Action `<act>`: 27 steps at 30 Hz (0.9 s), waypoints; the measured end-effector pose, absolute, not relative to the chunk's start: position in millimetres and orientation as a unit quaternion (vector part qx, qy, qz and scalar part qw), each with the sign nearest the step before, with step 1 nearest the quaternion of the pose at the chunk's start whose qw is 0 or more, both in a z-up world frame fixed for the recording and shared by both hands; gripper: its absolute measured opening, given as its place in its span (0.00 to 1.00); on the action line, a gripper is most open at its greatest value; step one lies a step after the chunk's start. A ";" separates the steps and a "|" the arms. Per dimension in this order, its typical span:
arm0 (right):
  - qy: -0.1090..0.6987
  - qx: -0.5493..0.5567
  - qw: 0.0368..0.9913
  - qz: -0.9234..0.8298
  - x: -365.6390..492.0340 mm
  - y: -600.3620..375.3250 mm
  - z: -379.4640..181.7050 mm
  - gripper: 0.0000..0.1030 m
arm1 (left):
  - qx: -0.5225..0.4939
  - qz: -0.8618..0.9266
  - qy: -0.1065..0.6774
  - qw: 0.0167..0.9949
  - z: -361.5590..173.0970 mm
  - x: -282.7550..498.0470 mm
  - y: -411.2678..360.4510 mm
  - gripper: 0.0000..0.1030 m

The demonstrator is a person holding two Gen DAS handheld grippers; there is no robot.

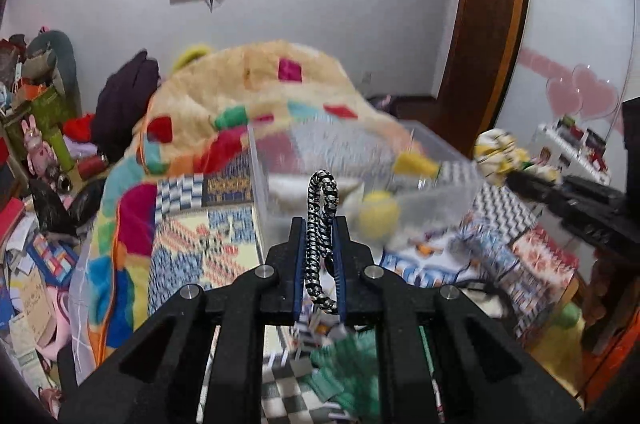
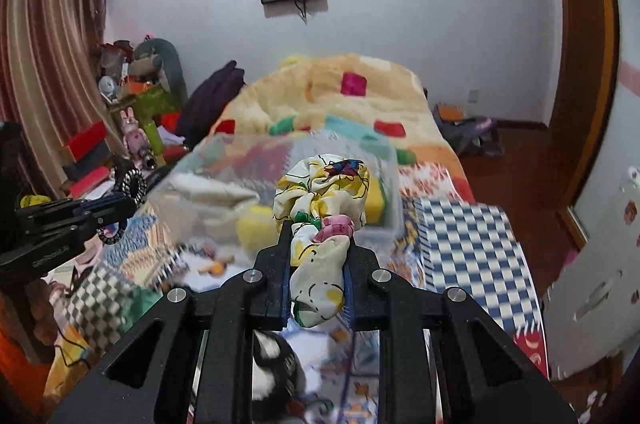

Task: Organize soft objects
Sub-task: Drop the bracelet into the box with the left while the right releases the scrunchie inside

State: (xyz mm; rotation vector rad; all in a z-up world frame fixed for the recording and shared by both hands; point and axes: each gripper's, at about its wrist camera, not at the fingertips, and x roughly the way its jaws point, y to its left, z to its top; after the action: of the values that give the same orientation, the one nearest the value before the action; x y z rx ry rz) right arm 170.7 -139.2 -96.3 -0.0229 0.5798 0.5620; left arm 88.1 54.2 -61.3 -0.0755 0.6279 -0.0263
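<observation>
My left gripper (image 1: 320,224) is shut on a black-and-white braided hair tie (image 1: 319,224), held above the bed in front of a clear plastic bin (image 1: 440,152). It also shows in the right wrist view (image 2: 130,202) at the left. My right gripper (image 2: 318,228) is shut on a yellow-and-white printed scrunchie (image 2: 324,196), held just before the same bin (image 2: 394,184). The bin holds a yellow ball (image 1: 378,214), a yellow block (image 2: 378,200) and a cream cloth (image 2: 212,194).
The bin stands on a bed with a patterned sheet (image 2: 468,244) and a bunched plush patchwork blanket (image 1: 224,96) behind it. Clutter, boxes and toys (image 1: 36,144) crowd the floor at the left. A wooden door frame (image 2: 576,64) stands at the right.
</observation>
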 end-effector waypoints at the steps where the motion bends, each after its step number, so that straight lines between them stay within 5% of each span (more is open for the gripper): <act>1: 0.279 -0.012 0.920 0.276 173.2 -136.0 -94.7 0.17 | -0.036 -0.012 0.305 0.952 -58.4 89.6 54.3 0.12; 27: 0.345 -0.039 0.891 0.292 234.0 -68.0 -118.4 0.17 | -0.024 -0.002 0.346 0.938 -78.1 181.2 45.9 0.12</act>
State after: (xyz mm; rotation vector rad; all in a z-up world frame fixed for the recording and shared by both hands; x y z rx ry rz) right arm 234.0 -68.0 -118.4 -0.0808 0.7172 0.6071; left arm 181.2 45.9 -78.1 -0.0491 0.7064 -0.0032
